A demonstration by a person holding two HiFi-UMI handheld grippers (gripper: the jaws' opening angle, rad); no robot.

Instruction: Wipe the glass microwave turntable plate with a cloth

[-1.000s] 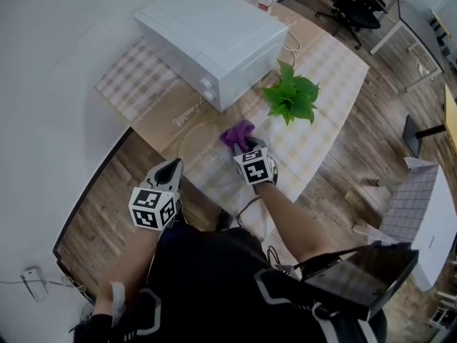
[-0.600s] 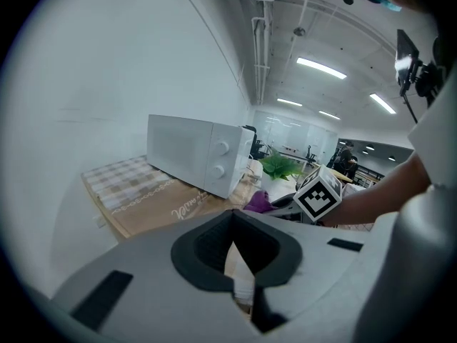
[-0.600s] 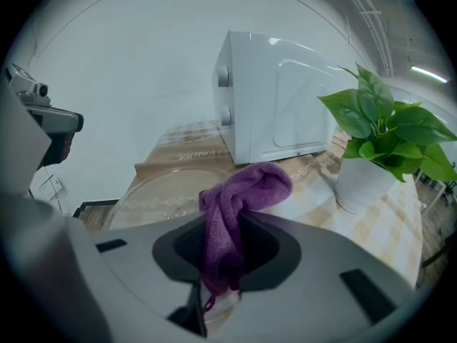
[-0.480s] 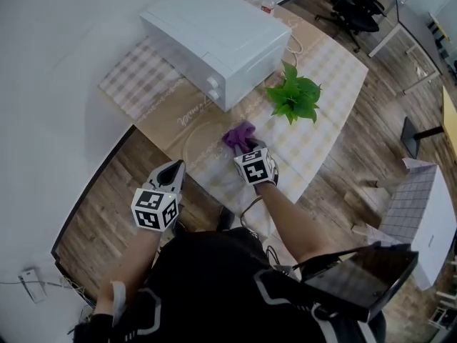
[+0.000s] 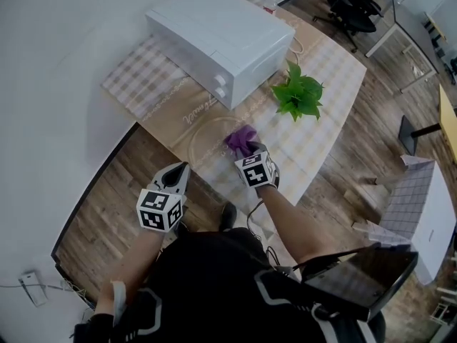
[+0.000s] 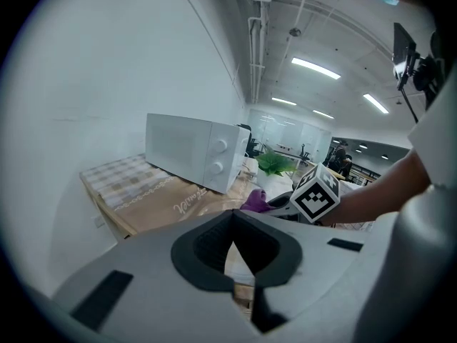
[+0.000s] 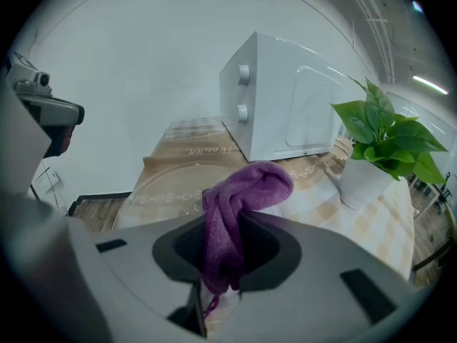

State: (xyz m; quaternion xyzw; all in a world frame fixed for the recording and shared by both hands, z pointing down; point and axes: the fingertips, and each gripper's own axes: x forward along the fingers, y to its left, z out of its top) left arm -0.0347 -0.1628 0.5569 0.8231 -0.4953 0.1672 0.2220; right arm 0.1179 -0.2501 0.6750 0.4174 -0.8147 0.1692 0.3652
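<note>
The clear glass turntable plate point(image 5: 206, 136) lies flat on the checked tablecloth in front of the microwave; in the right gripper view the plate point(image 7: 161, 191) shows its raised rim. My right gripper point(image 5: 249, 151) is shut on a purple cloth point(image 5: 240, 139), held over the plate's right part. A bunched fold of the cloth point(image 7: 246, 190) sticks up from between the jaws of the right gripper point(image 7: 221, 249). I cannot tell whether it touches the glass. My left gripper point(image 5: 177, 171) hangs by the table's near edge, apart from the plate, its jaws together on nothing point(image 6: 233, 224).
A white microwave point(image 5: 220, 38) with its door closed stands at the back of the table point(image 5: 153, 84). A potted green plant point(image 5: 298, 96) sits right of the plate. Wooden floor point(image 5: 100, 206) lies below the near edge. A white table point(image 5: 428, 213) stands to the far right.
The head view has drifted slightly. My right gripper keeps the purple cloth over the plate with barely any shift. The left gripper stays by the table edge.
</note>
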